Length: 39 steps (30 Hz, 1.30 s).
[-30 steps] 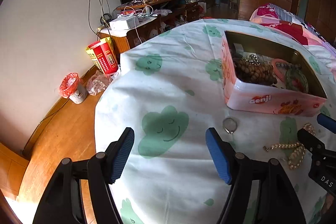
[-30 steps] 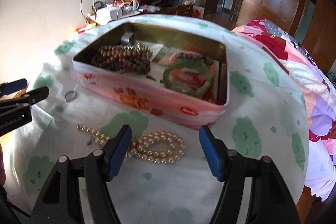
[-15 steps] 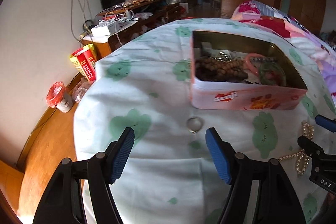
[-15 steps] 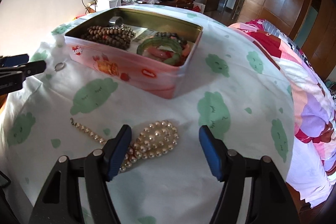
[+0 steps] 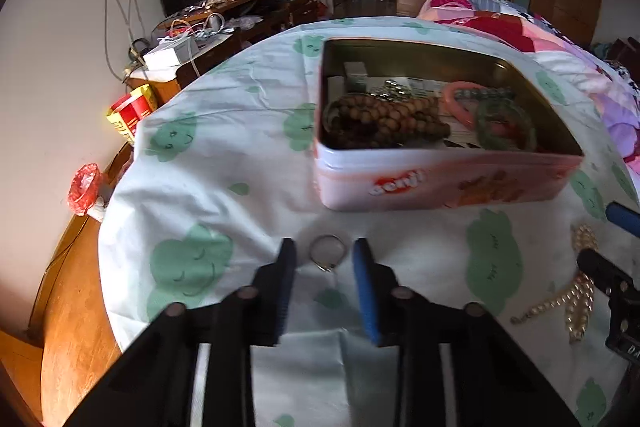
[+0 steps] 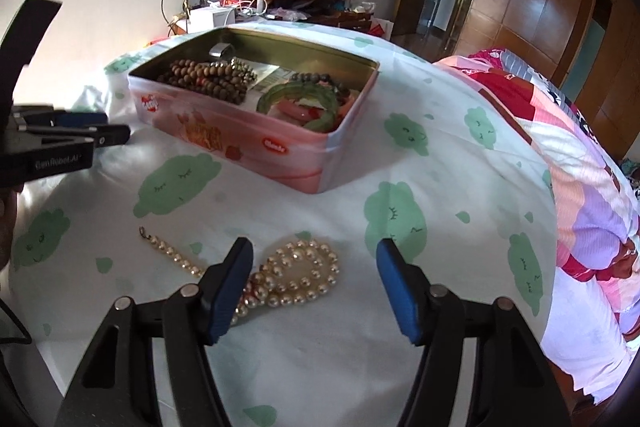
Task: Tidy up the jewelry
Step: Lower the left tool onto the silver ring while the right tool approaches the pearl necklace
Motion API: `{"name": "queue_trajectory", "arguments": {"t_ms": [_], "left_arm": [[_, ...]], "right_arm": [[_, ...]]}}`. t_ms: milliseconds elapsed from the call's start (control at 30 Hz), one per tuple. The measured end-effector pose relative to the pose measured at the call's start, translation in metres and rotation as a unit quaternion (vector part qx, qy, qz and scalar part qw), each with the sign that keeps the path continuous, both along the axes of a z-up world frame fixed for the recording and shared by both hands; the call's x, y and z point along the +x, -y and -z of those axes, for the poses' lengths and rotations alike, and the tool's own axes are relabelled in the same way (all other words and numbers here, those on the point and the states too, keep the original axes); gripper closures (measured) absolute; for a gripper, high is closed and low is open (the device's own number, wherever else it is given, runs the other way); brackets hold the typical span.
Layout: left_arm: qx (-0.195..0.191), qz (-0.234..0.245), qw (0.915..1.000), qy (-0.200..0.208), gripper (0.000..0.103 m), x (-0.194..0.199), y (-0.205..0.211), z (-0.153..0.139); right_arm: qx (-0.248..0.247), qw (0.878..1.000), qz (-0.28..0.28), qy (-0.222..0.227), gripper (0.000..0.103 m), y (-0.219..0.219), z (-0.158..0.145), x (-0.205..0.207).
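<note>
A white tablecloth printed with green clouds covered the table. On it stood a pink rectangular tin, lidless, gold-lined, holding brown wooden bead strands, a glossy green bangle and a pink bangle. A pearl necklace lay coiled near the table's front edge, between the wide-open jaws of the right gripper, untouched by the pads. The left gripper had just been closing; a small metal ring lay between its blue pads, not yet pinched, just before the tin's front wall.
</note>
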State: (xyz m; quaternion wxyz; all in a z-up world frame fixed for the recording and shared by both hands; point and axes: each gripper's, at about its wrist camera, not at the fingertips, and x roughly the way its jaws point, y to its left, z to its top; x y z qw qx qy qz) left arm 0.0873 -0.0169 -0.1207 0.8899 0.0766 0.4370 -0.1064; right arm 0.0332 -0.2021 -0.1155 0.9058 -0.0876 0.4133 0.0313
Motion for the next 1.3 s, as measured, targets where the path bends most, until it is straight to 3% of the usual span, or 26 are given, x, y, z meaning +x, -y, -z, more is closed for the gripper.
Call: {"name": "queue_trajectory", "arguments": {"t_ms": [200, 267, 600, 667, 700, 800, 833, 933, 1100, 1300], "left_arm": [[-0.012, 0.002, 0.9999, 0.000, 0.092, -0.005, -0.002, 0.000], [-0.014, 0.002, 0.9999, -0.001, 0.100, -0.006, -0.004, 0.000], [-0.026, 0.002, 0.9997, 0.000, 0.101, -0.007, -0.005, -0.002], [-0.013, -0.010, 0.9999, 0.000, 0.094, -0.003, -0.004, -0.003], [-0.014, -0.009, 0.9999, 0.000, 0.089, -0.002, -0.004, -0.004], [-0.011, -0.007, 0.9999, 0.006, 0.064, -0.004, -0.003, -0.005], [-0.008, -0.007, 0.9999, 0.009, 0.056, -0.004, -0.003, -0.005], [-0.002, -0.010, 0.9999, 0.009, 0.046, -0.001, -0.003, -0.005], [-0.010, 0.004, 0.9999, 0.012, 0.046, 0.006, -0.001, -0.009], [-0.009, 0.012, 0.9999, 0.002, 0.046, 0.014, 0.004, 0.001]], "right_arm": [[0.003, 1.000, -0.008, -0.012, 0.037, -0.006, -0.001, -0.006], [0.007, 1.000, -0.008, -0.016, 0.037, -0.004, 0.001, -0.008], [0.025, 0.999, -0.007, -0.022, 0.037, -0.002, 0.002, -0.011], [0.035, 0.999, -0.008, -0.025, 0.032, -0.002, 0.002, -0.010], [0.040, 0.999, -0.009, -0.030, 0.025, -0.003, 0.004, -0.009], [0.039, 0.999, -0.012, -0.028, 0.024, -0.007, 0.008, -0.010], [0.042, 0.999, -0.012, -0.028, 0.030, -0.006, 0.009, -0.010], [0.050, 0.998, -0.014, -0.031, 0.043, -0.001, 0.008, -0.008], [0.044, 0.999, -0.001, -0.027, 0.050, 0.013, 0.007, -0.004], [0.038, 0.999, -0.006, -0.016, 0.050, 0.011, 0.008, -0.004]]}}
